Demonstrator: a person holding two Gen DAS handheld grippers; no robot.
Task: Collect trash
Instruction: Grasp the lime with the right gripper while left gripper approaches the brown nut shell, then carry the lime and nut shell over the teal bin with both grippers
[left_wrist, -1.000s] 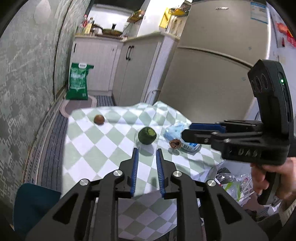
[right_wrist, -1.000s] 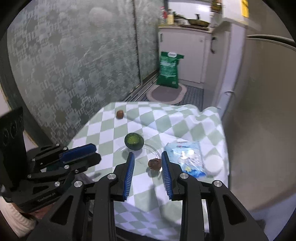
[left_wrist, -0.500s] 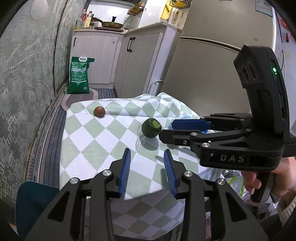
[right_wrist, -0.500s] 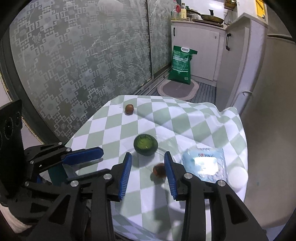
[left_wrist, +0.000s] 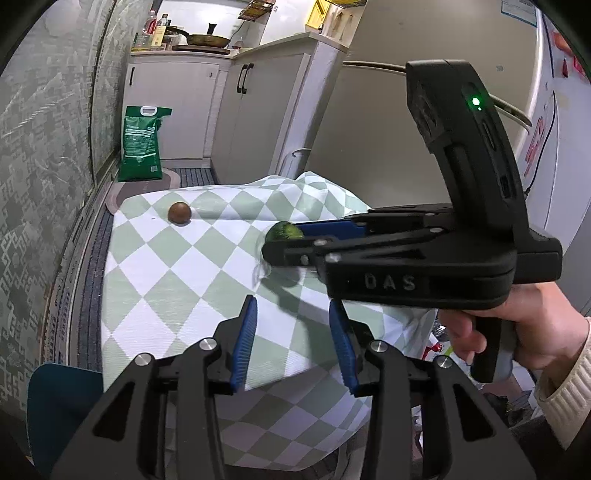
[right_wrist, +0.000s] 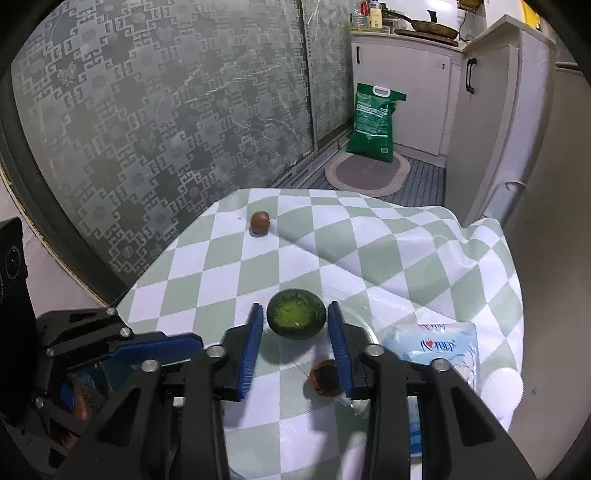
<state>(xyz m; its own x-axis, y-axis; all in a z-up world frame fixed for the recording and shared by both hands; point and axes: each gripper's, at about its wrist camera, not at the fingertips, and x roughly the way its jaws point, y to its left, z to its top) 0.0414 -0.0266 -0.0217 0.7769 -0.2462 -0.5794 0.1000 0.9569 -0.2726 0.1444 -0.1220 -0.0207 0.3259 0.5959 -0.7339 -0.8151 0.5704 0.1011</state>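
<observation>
Green fruit half (right_wrist: 296, 318) sits cut-face up on checked tablecloth (right_wrist: 229, 266), directly between spread, empty fingers of right gripper (right_wrist: 295, 325); left gripper (left_wrist: 291, 321), also open, hangs farther back.

A home kitchen: white cabinets (left_wrist: 236, 114), a pan (left_wrist: 201, 38) and bottles (left_wrist: 155, 31) on the worktop, a fridge (left_wrist: 373, 129), a floor mat (right_wrist: 365, 170).

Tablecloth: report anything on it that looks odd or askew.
The checked tablecloth is rumpled into folds at its far right corner. A hollowed green fruit half sits cut side up, framed by the open right gripper.
</observation>
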